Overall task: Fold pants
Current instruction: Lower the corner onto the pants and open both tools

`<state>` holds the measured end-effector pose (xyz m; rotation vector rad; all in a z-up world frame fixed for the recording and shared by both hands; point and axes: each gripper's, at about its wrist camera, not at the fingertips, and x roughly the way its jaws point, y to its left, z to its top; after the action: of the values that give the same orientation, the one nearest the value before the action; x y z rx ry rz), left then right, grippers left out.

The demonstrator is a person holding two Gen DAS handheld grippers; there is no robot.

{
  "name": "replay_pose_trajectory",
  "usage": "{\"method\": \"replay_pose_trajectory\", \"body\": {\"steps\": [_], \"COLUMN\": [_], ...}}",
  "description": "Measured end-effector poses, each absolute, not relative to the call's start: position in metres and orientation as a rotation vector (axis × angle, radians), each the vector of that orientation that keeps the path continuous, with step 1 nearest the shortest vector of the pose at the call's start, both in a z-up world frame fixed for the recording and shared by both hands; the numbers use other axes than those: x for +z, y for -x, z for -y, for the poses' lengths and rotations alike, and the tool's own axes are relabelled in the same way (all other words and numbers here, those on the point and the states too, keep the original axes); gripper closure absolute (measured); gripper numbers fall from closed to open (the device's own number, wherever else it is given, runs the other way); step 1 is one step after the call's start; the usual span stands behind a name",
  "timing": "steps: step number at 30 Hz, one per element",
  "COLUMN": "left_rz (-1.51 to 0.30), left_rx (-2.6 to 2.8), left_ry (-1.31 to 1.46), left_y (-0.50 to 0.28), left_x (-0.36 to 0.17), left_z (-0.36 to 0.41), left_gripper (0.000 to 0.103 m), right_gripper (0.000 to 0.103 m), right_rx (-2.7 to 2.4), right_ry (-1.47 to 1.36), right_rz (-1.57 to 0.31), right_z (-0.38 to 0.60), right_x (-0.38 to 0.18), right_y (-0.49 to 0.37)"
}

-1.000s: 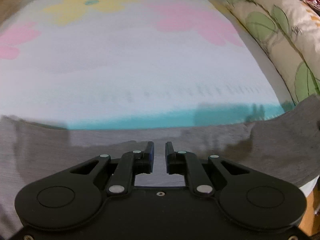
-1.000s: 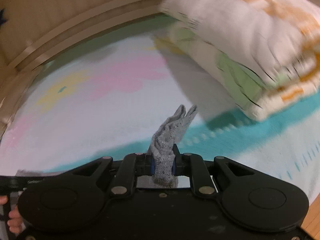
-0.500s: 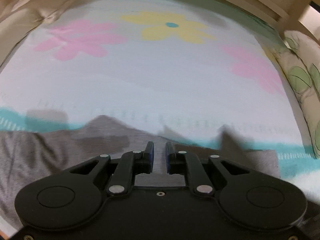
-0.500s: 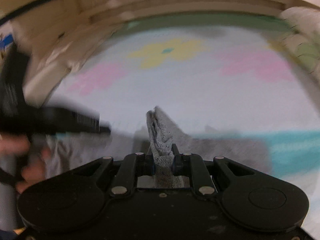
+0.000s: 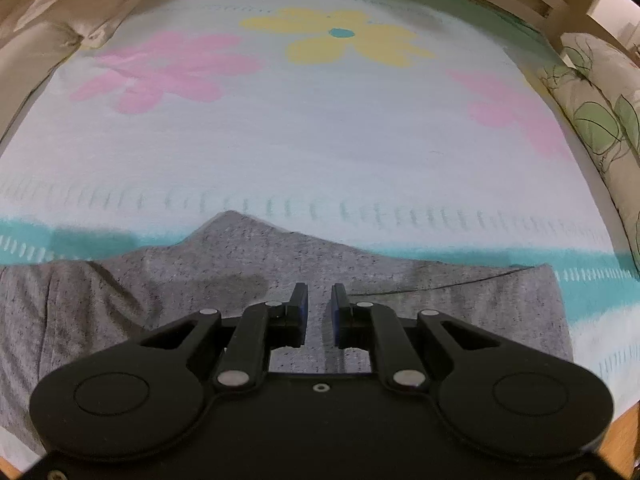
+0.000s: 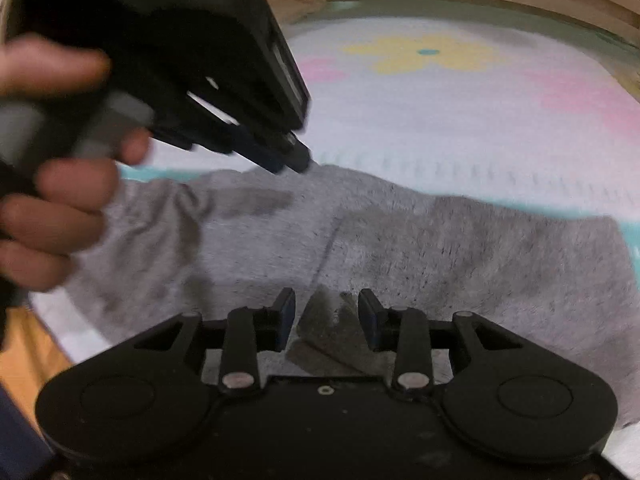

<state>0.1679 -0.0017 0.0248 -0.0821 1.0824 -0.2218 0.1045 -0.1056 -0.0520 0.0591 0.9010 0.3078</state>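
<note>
Two fisheye views over a bed w/ a pale sheet printed with pink and yellow flowers and a teal stripe (image 5: 320, 140). The heather-grey knit pants (image 5: 240, 276) lay spread along the bed's near edge, a peaked fold rising toward the middle of the bed, and a thin dark edge line marked a layer doubled over on the right. The left gripper (image 5: 319, 306) hovered just over the grey cloth, fingers a narrow gap apart w/ nothing clamped between them; in the right view it showed up blurred at upper left, held by the person's bare hand (image 6: 56, 208). The right gripper (image 6: 326, 314) had let go: half a sec earlier its fingers were pinched on an upright tuft of grey fabric, and now they stood wide apart w/ a small dark fold of cloth lying loose between them, touching neither pad as far as the blur allowed. The pants had also gone from hanging off that grip to lying flat on the sheet. Judged from this, one fold had just been laid down and released; the bundle still looked long, so another fold probably remained. A leaf-patterned cream pillow (image 5: 600, 112) sat along the bed's right edge, apart from the pants.
</note>
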Motion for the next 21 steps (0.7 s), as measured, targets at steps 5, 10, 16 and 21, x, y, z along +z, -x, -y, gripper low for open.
{"method": "replay_pose_trajectory", "body": {"steps": [5, 10, 16, 21], "left_rz": [-1.080, -1.171, -1.267, -1.259], "left_rx": [-0.272, -0.343, -0.406, -0.408], "left_ry": [0.035, 0.037, -0.047, -0.083], "left_y": [-0.162, -0.149, -0.122, -0.097], "left_x": [0.022, 0.001, -0.025, -0.035], "left_z": [0.020, 0.037, 0.050, 0.044], "left_gripper": [0.087, 0.087, 0.087, 0.086], "right_gripper": [0.065, 0.066, 0.095, 0.096], "right_rx": [0.291, 0.114, -0.037, -0.036], "right_ry": [-0.060, -0.088, -0.161, -0.147], "right_rz": [-0.917, -1.009, -1.171, -1.239], "right_z": [0.149, 0.213, 0.263, 0.263], "right_x": [-0.021, -0.020, -0.053, -0.066], "right_y": [-0.103, -0.117, -0.128, -0.120]}}
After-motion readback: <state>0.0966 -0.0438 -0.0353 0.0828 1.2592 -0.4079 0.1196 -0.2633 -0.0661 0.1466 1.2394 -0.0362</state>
